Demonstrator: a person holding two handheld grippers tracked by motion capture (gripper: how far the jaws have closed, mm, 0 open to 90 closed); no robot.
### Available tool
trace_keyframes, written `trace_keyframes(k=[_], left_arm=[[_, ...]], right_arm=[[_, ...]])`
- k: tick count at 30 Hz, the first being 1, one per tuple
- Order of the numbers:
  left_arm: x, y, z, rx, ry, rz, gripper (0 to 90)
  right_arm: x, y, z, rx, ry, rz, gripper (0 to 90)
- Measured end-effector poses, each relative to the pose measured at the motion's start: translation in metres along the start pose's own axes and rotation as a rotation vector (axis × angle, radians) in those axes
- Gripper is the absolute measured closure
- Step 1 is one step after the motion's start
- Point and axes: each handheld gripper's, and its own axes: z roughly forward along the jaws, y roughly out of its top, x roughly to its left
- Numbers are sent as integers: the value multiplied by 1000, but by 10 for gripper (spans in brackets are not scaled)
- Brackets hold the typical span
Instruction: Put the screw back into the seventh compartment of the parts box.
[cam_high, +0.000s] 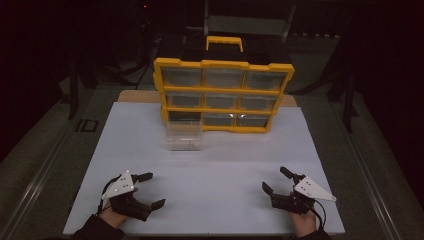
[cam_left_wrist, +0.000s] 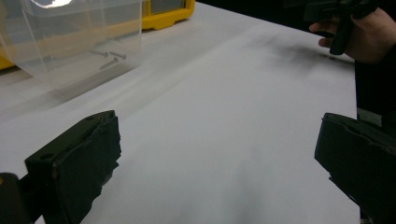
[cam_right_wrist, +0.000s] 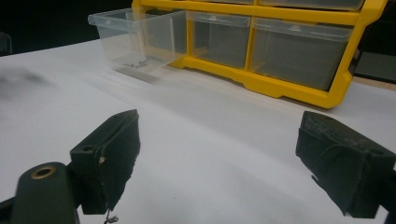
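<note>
A yellow organiser (cam_high: 223, 95) with clear drawers stands upright at the back of the white board (cam_high: 205, 165). One clear drawer (cam_high: 185, 137) is out of its lower-left slot and rests on the board in front of it; small screws lie in the drawer (cam_left_wrist: 109, 56). My left gripper (cam_high: 151, 190) is near the front left, open, nothing between its jaws. My right gripper (cam_high: 276, 180) is near the front right, open as well and empty. In the right gripper view the drawer (cam_right_wrist: 140, 39) and the organiser (cam_right_wrist: 280, 46) lie ahead.
The board's front edge runs just under both hands. Dark floor surrounds the board, with a metal rail (cam_high: 35, 185) along the left. The other hand with its gripper (cam_left_wrist: 345, 23) appears at the top right of the left gripper view.
</note>
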Motion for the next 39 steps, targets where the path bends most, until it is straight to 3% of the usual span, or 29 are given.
trace_keyframes(k=[14,24,39], left_arm=[[-1,-1,-4,-33,8,-4,0],[-3,-1,0,-16,50,17,0],[-2,-2,1,-10,41,5,0]], right_arm=[[0,0,0,4,1,1,139],[0,-1,2,12,0,1,139],[-1,-2,3,20,3,5,139]])
